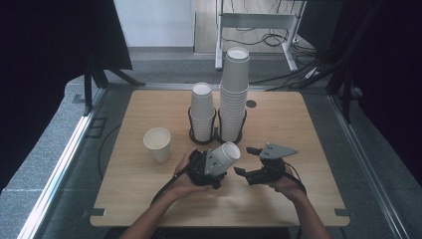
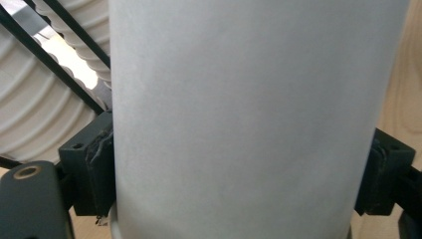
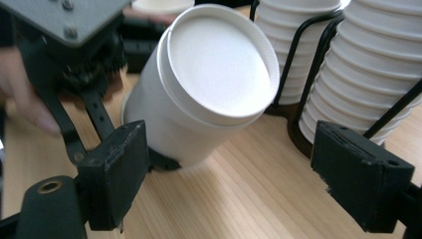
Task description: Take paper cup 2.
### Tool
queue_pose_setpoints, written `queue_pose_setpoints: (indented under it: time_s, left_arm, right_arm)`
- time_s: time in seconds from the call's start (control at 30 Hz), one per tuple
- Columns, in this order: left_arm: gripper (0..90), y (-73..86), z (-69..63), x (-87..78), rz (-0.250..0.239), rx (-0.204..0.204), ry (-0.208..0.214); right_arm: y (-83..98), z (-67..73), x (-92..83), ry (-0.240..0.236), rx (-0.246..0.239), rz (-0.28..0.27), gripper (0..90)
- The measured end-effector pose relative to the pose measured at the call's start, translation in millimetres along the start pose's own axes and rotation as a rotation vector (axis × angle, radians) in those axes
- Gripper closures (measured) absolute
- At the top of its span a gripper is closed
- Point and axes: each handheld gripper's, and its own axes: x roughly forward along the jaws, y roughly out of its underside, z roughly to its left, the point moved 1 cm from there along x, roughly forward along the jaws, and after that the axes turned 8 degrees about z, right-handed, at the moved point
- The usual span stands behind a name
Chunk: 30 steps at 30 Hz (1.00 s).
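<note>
High view: left hand-held black gripper (image 1: 217, 167) low over the middle of the light wooden tabletop (image 1: 308, 149), clamped across the wall of a white paper cup (image 1: 225, 155) tipped on its side, closed base turned up and toward the right gripper (image 1: 245, 160). Left gripper view: both black pads (image 2: 97, 164) pressed flat against the cup (image 2: 249, 119), one on each side. Right gripper, with its grey three-cornered plate on top, just beside the cup, jaws spread wide with nothing between them, not touching it. Right gripper view: held cup (image 3: 206, 84) ahead, base disc facing the camera, lower edge close above the wood, the two black pads (image 3: 117, 172) well apart either side of bare table. Behind the cup, two stacks of upside-down white paper cups in black wire holders, the shorter stack (image 1: 202, 112) on the left, the taller stack (image 1: 234, 94) touching-close on its right. Single upright white paper cup (image 1: 158, 144), mouth open, alone to the left of the grippers.
</note>
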Motion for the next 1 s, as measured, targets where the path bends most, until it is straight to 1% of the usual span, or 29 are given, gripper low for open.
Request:
queue_pose_setpoints:
  time_s: [0.1, 0.13, 0.2, 0.23, 0.3, 0.37, 0.43, 0.5, 0.57, 0.6, 0.67, 0.7, 0.77, 0.8, 0.83, 0.93, 0.97, 1.0]
  left_arm:
    - [12.3, -2.3, 1.9, -0.2, 0.003, 0.005, -0.007]
    - [12.3, -3.0, 2.1, 0.2, 0.002, 0.004, -0.010]
    - [12.3, -4.5, 2.9, 0.6, 0.012, 0.022, -0.017]
    - [12.3, -4.9, 2.6, 0.8, 0.018, 0.026, -0.023]
    - [12.3, -6.1, 2.4, 2.2, 0.025, 0.049, -0.036]
    - [12.3, -7.5, 1.6, 3.7, 0.033, 0.065, -0.045]
    - [12.3, -9.3, 0.4, 4.9, 0.046, 0.083, -0.053]
    - [12.3, -11.5, -1.6, 6.3, 0.050, 0.105, -0.064]
    - [12.3, -13.3, -3.9, 7.6, 0.057, 0.121, -0.071]
    - [12.3, -14.0, -4.9, 8.2, 0.062, 0.136, -0.082]
    - [12.3, -15.1, -6.6, 9.2, 0.072, 0.160, -0.101]
    - [12.3, -15.5, -8.0, 10.1, 0.072, 0.165, -0.103]
    - [12.3, -16.7, -10.2, 11.3, 0.078, 0.185, -0.119]
    - [12.3, -17.5, -11.2, 12.0, 0.081, 0.202, -0.130]
    - [12.3, -18.1, -12.8, 12.4, 0.084, 0.213, -0.138]
    - [12.3, -20.4, -16.8, 13.3, 0.079, 0.251, -0.161]
    - [12.3, -21.0, -18.0, 13.4, 0.078, 0.258, -0.163]
    - [12.3, -21.1, -19.5, 13.5, 0.076, 0.257, -0.165]
  right_arm:
    - [-10.4, -4.3, 1.9, 0.035, -0.058, 0.072, 15.1]
    - [-12.6, -5.5, 2.4, 0.038, -0.069, 0.088, 15.1]
    - [-18.2, -8.5, 4.5, 0.038, -0.099, 0.133, 14.9]
    - [-21.5, -9.9, 5.8, 0.043, -0.126, 0.166, 14.7]
    - [-26.4, -11.4, 7.5, 0.044, -0.166, 0.204, 14.5]
    - [-32.1, -11.3, 9.5, 0.032, -0.203, 0.246, 14.1]
    - [-37.9, -9.6, 13.3, 0.030, -0.254, 0.310, 13.3]
    - [-42.2, -8.6, 17.2, 0.033, -0.299, 0.356, 13.1]
    - [-46.4, -7.2, 21.6, 0.033, -0.332, 0.398, 12.6]
    - [-47.9, -6.1, 23.2, 0.031, -0.346, 0.424, 12.6]
    - [-50.6, -5.6, 26.5, 0.023, -0.376, 0.466, 12.5]
    - [-52.0, -6.4, 28.4, 0.014, -0.393, 0.483, 12.6]
    - [-53.7, -6.4, 31.4, -0.006, -0.410, 0.526, 12.6]
    - [-54.6, -6.6, 33.2, -0.017, -0.417, 0.544, 12.6]
    - [-54.9, -6.2, 35.3, -0.031, -0.420, 0.557, 12.7]
    - [-55.8, -3.6, 41.4, -0.058, -0.451, 0.605, 12.7]
    - [-55.9, -2.6, 43.4, -0.068, -0.450, 0.618, 12.9]
    - [-55.8, -2.3, 45.8, -0.076, -0.458, 0.623, 13.2]
